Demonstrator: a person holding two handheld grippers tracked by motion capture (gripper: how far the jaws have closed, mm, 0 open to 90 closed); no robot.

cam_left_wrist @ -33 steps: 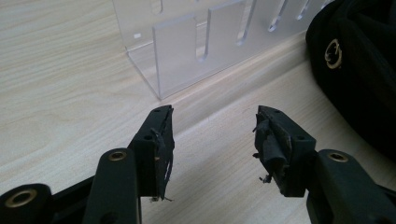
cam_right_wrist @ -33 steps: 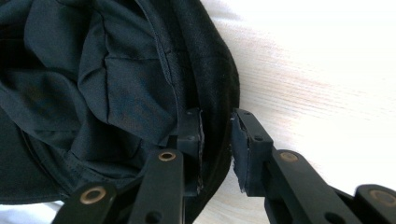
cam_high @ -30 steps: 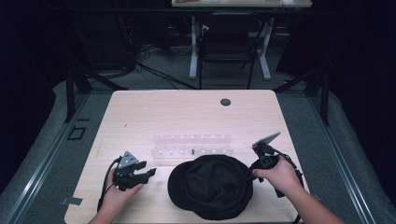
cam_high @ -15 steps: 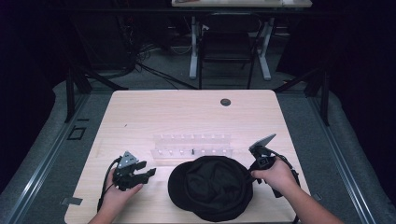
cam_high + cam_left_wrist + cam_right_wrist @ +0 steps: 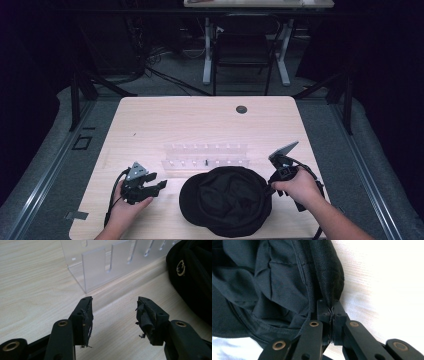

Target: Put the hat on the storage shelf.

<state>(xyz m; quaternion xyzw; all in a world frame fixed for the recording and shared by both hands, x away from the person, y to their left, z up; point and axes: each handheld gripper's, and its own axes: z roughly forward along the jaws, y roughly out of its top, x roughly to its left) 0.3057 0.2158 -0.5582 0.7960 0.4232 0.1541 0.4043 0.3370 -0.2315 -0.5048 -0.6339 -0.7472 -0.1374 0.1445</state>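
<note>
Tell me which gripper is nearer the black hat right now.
Right. The right gripper is shut on the black hat at its right edge. The left gripper stands open on the table to the hat's left, apart from it.

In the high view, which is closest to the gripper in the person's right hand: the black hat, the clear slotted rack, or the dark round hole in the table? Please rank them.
From the right gripper:
1. Black hat, its edge clamped in the jaws.
2. Clear slotted rack, behind the hat.
3. Dark round hole, near the table's far edge.

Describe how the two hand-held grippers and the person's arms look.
Both are black. The left hand-held gripper has frayed jaw pads and brass-coloured pivot rivets; the right hand-held gripper has the same rivets. Each carries a grey three-cornered plate and a black cable. Forearms show no sleeves.
</note>
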